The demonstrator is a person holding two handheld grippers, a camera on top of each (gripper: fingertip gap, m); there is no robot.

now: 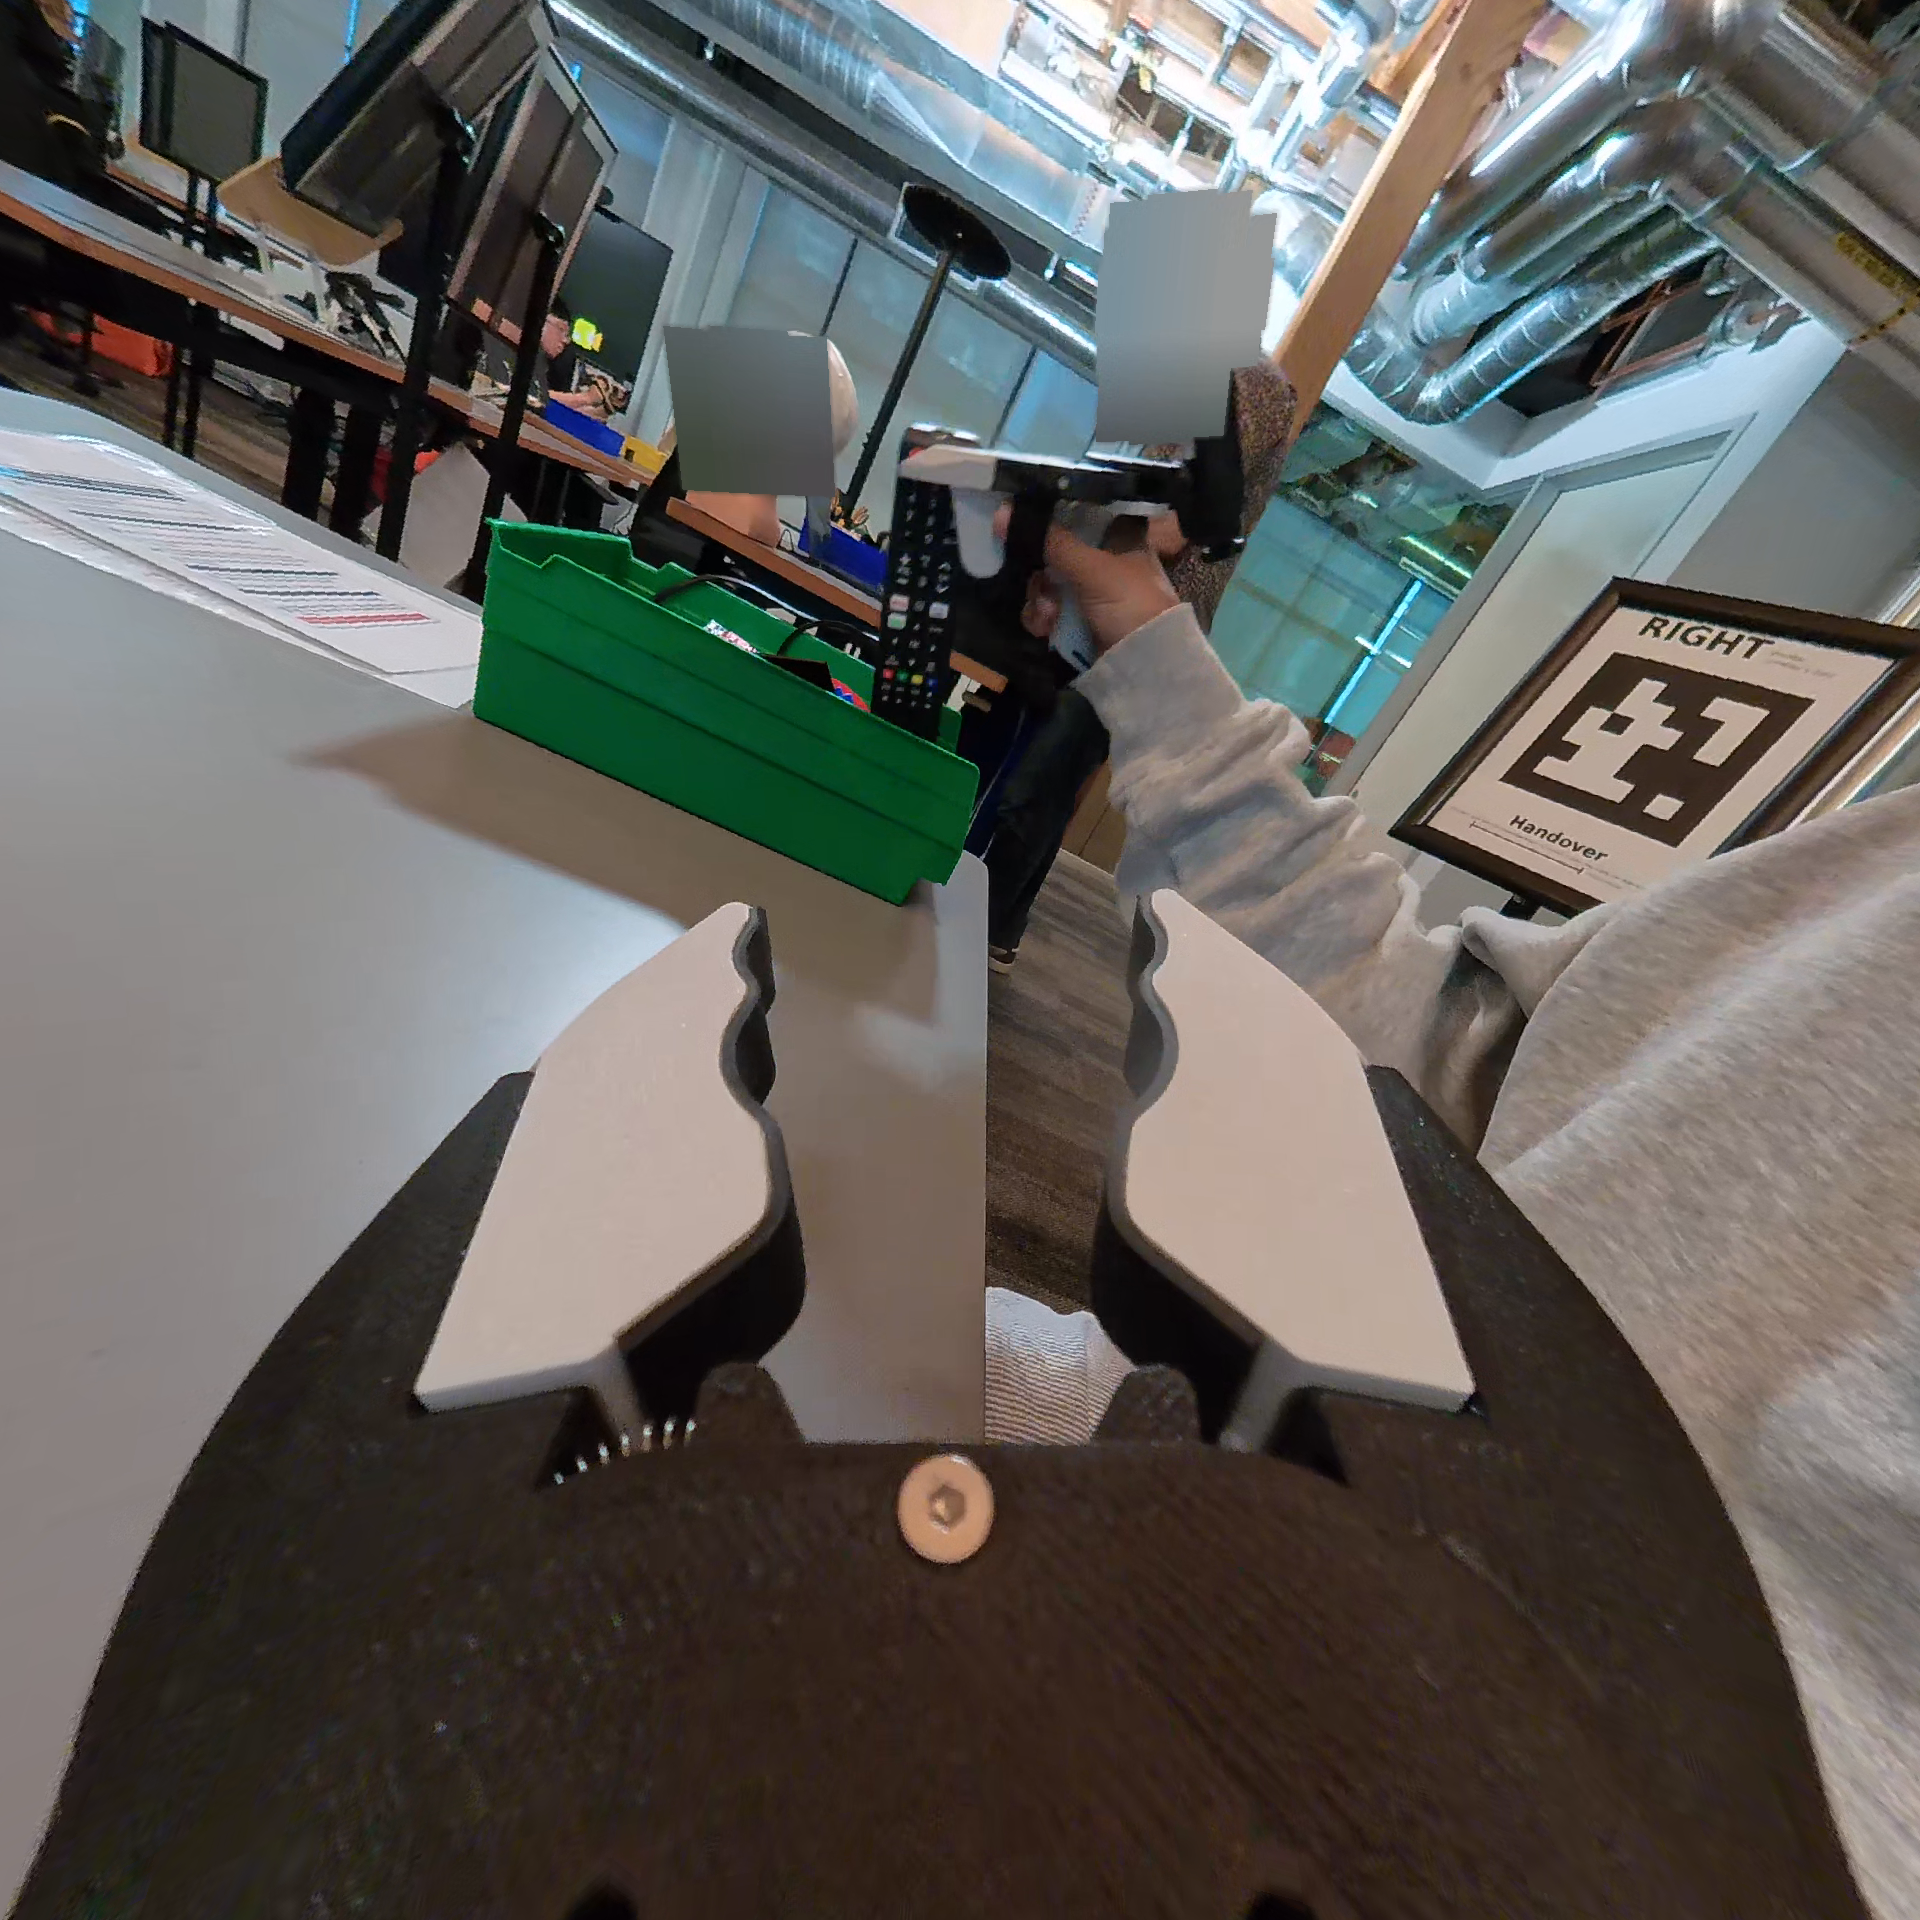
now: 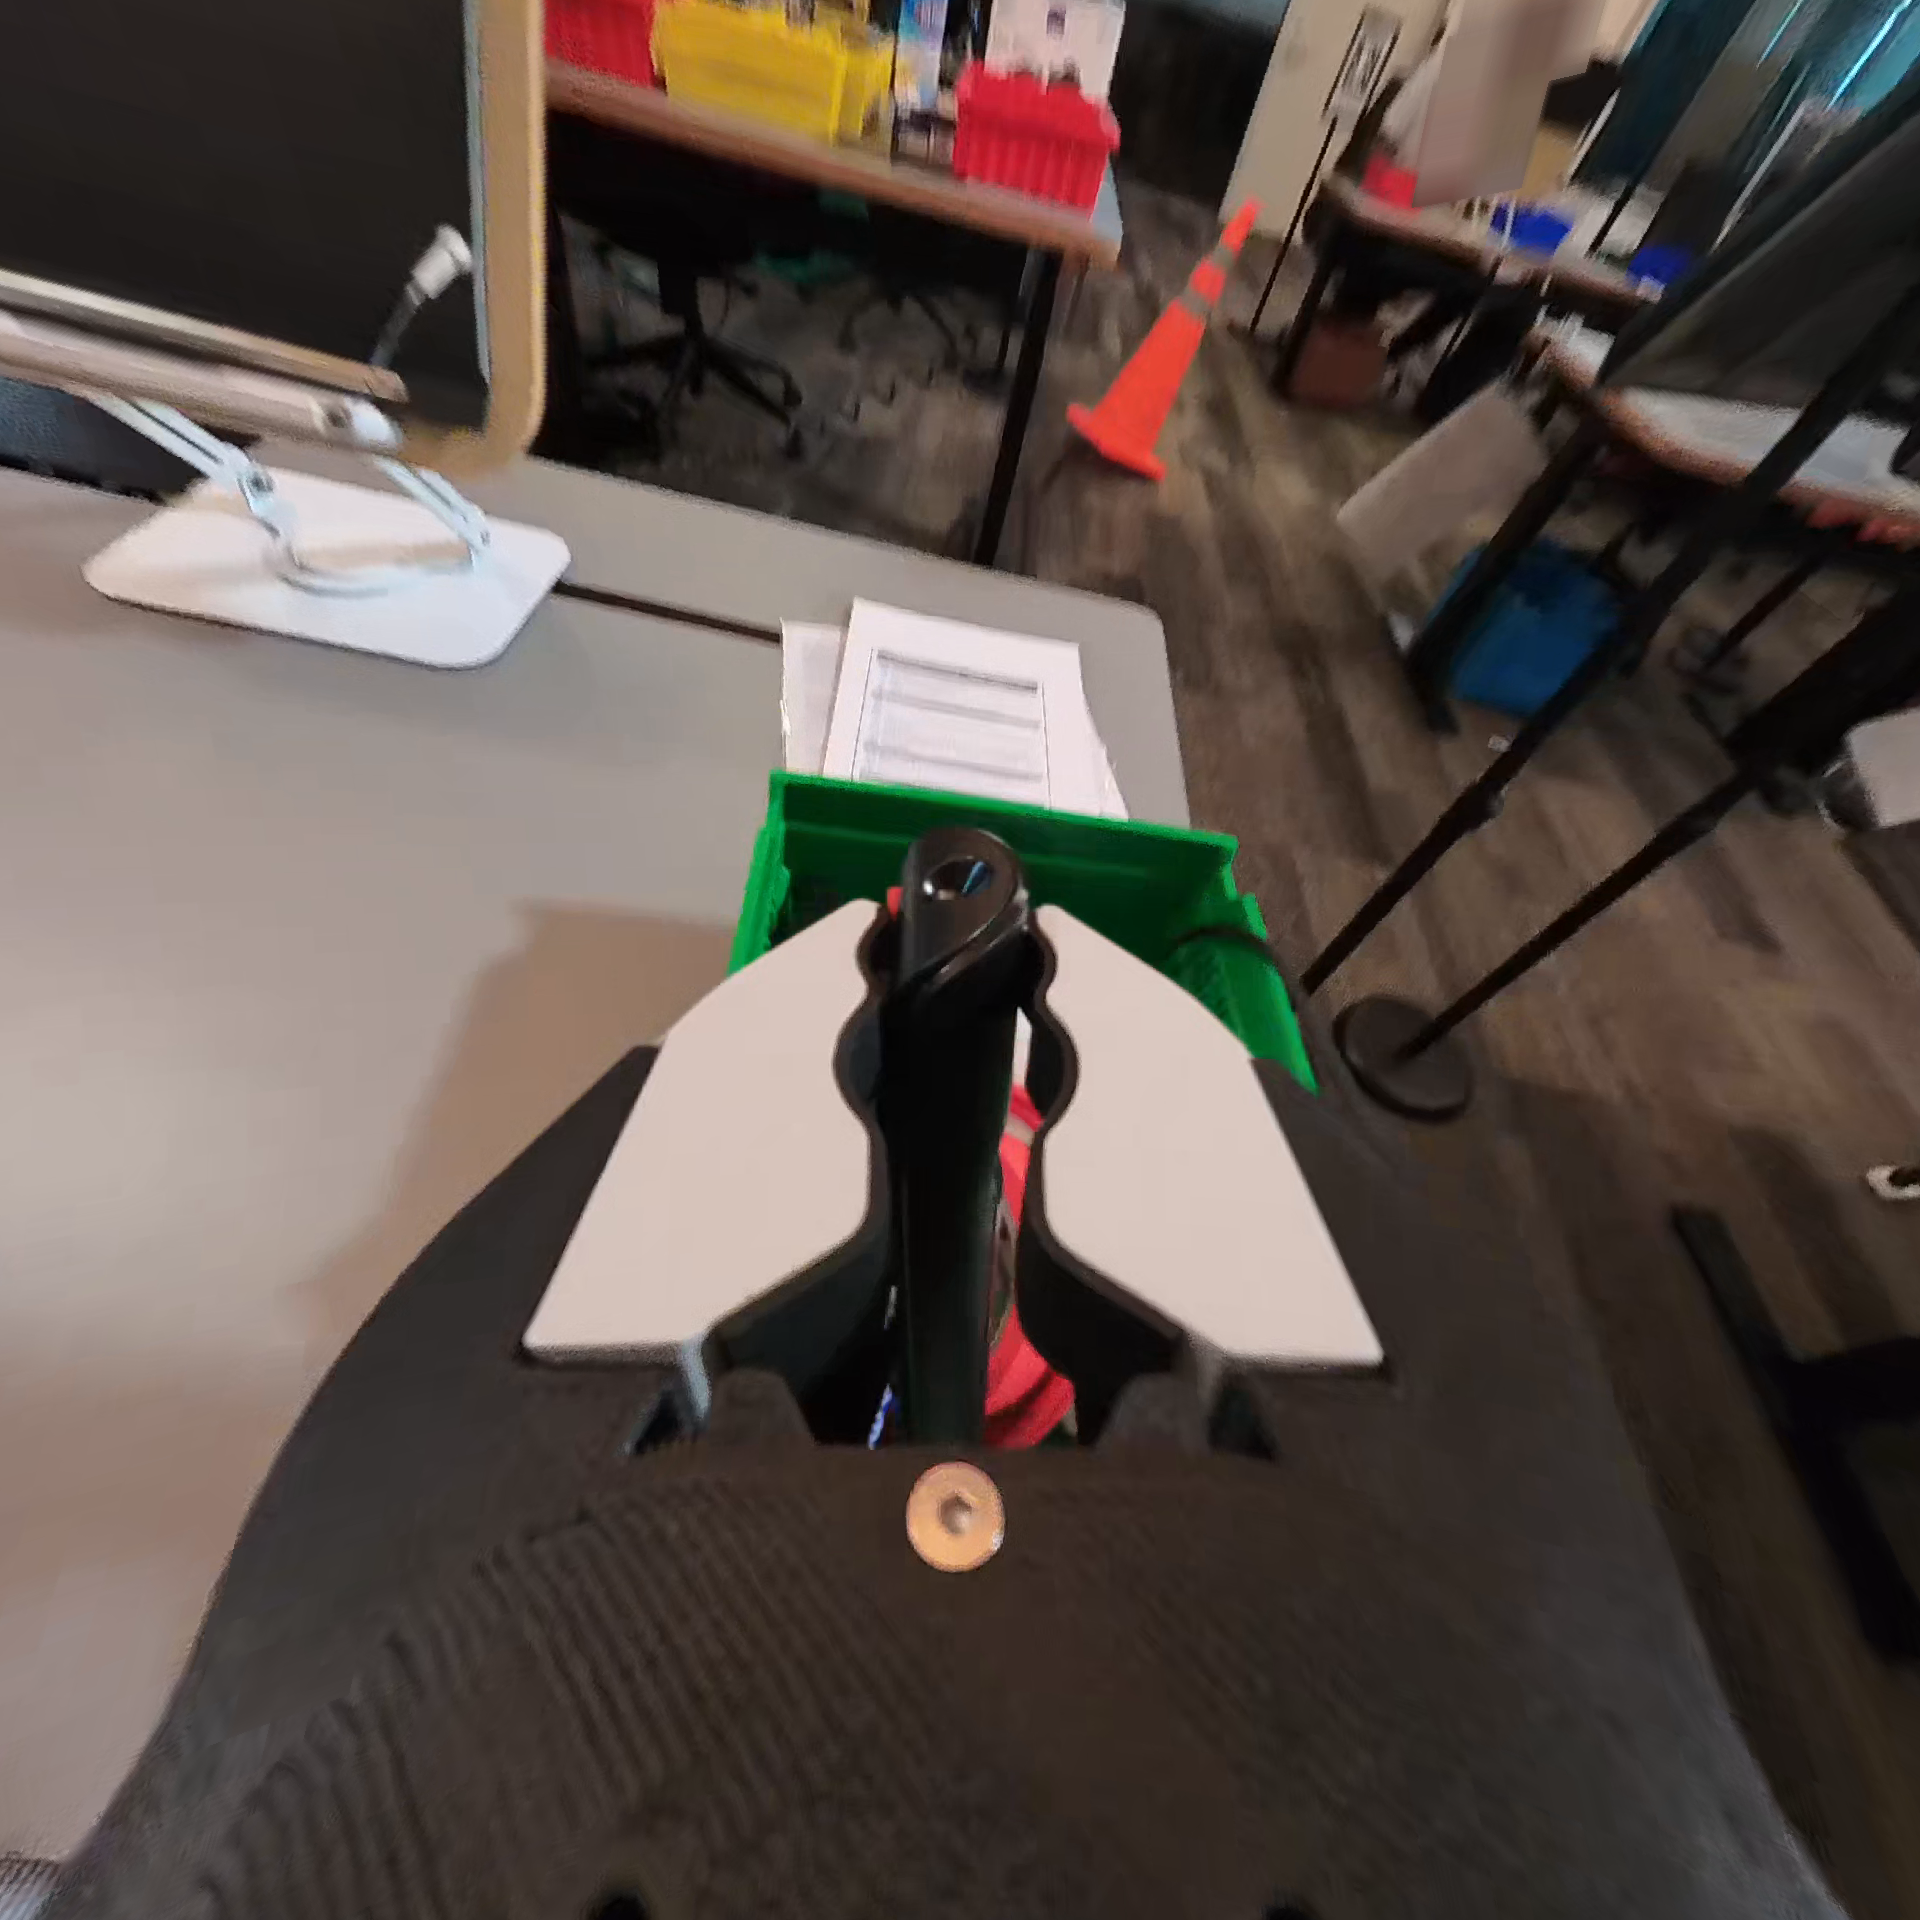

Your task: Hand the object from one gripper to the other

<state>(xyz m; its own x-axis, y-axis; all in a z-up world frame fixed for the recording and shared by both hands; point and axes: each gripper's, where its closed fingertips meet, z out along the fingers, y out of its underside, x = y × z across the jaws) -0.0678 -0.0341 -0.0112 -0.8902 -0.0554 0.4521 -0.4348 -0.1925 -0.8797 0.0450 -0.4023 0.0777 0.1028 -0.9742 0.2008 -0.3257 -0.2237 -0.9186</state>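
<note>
A black remote control [image 1: 916, 603] with coloured buttons hangs upright from my right gripper [image 1: 951, 488], which a hand in a grey sleeve holds above the green bin [image 1: 727, 727]. In the right wrist view the remote [image 2: 951, 1101] runs lengthwise between the jaws of my right gripper [image 2: 951, 940], which is shut on it over the green bin [image 2: 1132, 868]. My left gripper [image 1: 951, 935] is open and empty, low over the grey table's edge [image 1: 971, 1039], well short of the remote.
The green bin holds cables and small items. Printed paper sheets [image 2: 956, 717] lie on the table beyond it. A framed marker sign [image 1: 1662, 748] stands to the right. A monitor stand [image 2: 322, 561], an orange cone [image 2: 1153, 364] and black stand legs [image 2: 1403, 1049] surround the table. My right fingertips sit around 40 cm from my left ones.
</note>
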